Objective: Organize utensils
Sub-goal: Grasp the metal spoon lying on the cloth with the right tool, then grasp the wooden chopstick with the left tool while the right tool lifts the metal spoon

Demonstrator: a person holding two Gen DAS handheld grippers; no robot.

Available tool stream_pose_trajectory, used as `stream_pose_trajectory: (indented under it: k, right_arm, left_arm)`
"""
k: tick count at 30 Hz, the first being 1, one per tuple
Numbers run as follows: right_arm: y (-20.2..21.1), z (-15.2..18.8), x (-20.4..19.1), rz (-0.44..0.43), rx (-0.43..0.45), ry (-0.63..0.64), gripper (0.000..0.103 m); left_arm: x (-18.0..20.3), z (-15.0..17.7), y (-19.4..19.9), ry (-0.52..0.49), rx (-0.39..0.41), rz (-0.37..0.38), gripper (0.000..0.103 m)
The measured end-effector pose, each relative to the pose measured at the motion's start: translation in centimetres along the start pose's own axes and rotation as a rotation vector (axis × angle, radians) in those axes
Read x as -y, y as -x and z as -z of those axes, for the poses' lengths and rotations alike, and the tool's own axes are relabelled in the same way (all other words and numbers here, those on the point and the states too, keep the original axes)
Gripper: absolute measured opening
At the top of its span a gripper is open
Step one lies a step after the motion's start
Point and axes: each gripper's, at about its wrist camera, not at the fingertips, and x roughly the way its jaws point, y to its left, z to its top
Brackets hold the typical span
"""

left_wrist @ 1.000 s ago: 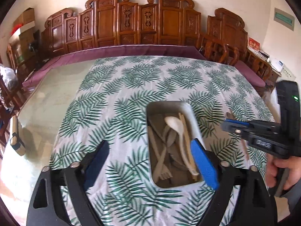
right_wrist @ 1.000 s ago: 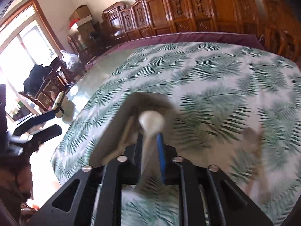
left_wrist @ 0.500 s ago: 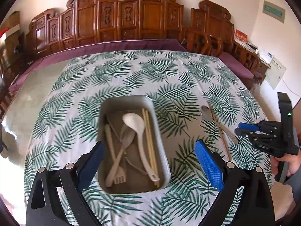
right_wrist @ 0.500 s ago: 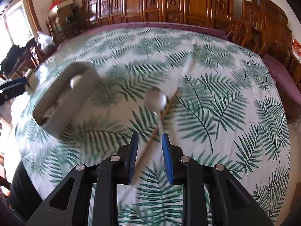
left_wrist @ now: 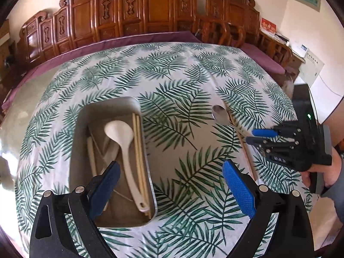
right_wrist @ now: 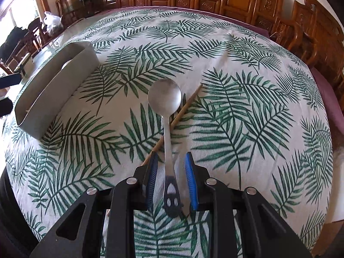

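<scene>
Straddling the handle of a metal spoon [right_wrist: 165,99], the right gripper [right_wrist: 171,167] points steeply down at the bench [right_wrist: 247,68]; its blue pads stand a little apart on either side of the handle, with a gap on each side, so it grips nothing. The spoon lies flat on the leaf-print cloth, its bowl away from the gripper, and a single wooden chopstick [right_wrist: 187,107] crosses beneath the handle. Off to the left sits a grey tray [right_wrist: 51,86]. In the left wrist view, the left gripper [left_wrist: 169,185] hangs wide open and empty over the near end of that tray, which holds a white spoon [left_wrist: 122,137], a pair of chopsticks [left_wrist: 137,150] along its right wall and other pale utensils. Carved wooden chairs [left_wrist: 150,10] line the far edge.
</scene>
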Motion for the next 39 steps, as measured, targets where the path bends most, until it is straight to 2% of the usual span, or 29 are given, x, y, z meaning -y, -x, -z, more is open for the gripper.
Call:
stream_pose_trajectory:
  k: [11,15,16,25,31,39]
  right_arm:
    - [-1.0,-1.7,0.0,-0.005,-0.03,0.02,0.028]
    - [-1.1,-1.4,0.1,0.002,-0.06,0.016,0.012]
    - [-1.2,-1.2,0.1,0.007,-0.064,0.024,0.011]
    - [-1.6,-1.6,-0.5,0.031,-0.05,0.032,0.011]
    - [-1.6,-1.7,0.1,-0.002,-0.055,-0.006,0.008]
    - [1.5,-0.9,0.9,-0.032,0.04,-0.052,0.008]
  left_arm:
    - [0.3,-0.2,-0.4,-0.001,-0.004,0.004,0.092]
    - [0.2,-0.1,-0.4,0.0,-0.008,0.007,0.092]
    - [0.2,-0.1,-0.4,0.0,-0.008,0.008,0.092]
    - [0.5,0.0,-0.4,-0.005,-0.012,0.012,0.092]
    - [0.8,0.0,-0.5,0.0,-0.012,0.013,0.092]
    - [2.6,-0.6,-1.5,-0.018,-0.024,0.025,0.092]
